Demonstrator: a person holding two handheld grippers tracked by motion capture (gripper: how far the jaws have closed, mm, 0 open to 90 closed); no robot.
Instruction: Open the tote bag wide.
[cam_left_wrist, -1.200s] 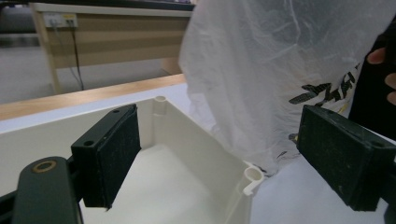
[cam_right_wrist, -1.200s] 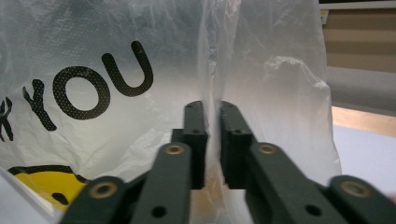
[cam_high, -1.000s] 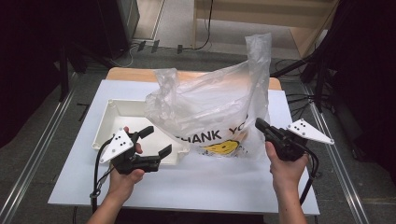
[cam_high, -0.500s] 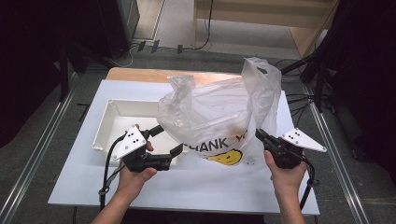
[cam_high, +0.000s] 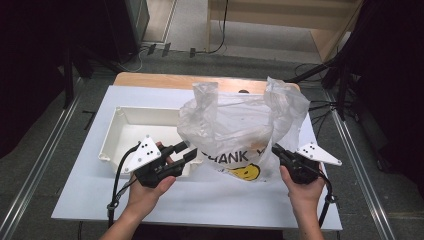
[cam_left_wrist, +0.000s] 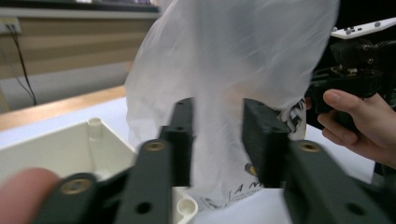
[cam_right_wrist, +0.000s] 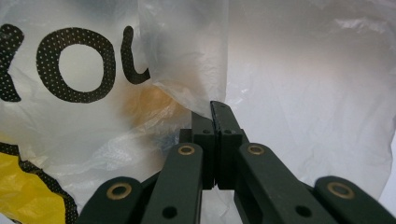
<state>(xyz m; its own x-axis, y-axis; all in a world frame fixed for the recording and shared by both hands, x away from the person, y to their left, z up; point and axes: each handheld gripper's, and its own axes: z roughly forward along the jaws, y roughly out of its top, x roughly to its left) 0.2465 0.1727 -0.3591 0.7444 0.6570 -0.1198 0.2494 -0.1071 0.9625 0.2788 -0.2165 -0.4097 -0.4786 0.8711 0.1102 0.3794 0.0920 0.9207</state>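
right tool (cam_high: 278, 150) pinched tight on a fold of the clear plastic bag (cam_high: 245, 125), jaws together. left tool (cam_high: 186, 151) spread apart, bag film between its jaws, nothing clamped. bag standing upright mid desk (cam_high: 80, 190), just beside the white tray (cam_high: 120, 131), smiley print facing front.

High view overhead facing forward-down, gripper views close, sharing plastic bag (cam_high: 240, 135)

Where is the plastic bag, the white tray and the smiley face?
plastic bag (cam_high: 240, 127), high view, its clear upper front.
white tray (cam_high: 111, 142), high view, its left wall.
smiley face (cam_high: 246, 173), high view, the yellow print low on the bag.
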